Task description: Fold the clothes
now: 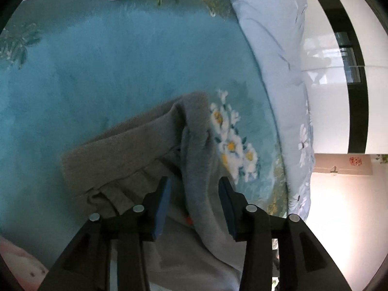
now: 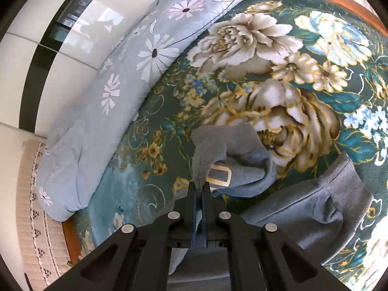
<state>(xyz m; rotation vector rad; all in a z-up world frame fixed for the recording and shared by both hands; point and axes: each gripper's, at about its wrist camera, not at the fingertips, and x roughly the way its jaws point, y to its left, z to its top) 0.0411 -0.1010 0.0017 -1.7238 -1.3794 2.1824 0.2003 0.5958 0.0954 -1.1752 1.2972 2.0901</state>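
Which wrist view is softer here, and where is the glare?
Left wrist view: soft throughout, grey garment and blanket blurred, wall at the lower right blown out. Right wrist view: sharper, floral blanket crisp, reflections on the glossy wardrobe; fisheye bends the quilt.

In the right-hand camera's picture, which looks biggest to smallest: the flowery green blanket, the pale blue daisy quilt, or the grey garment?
1. Green floral blanket.
2. Pale blue quilt.
3. Grey garment, pinched in the right gripper.
The garment sits nearest the camera, so it looks larger than it is.
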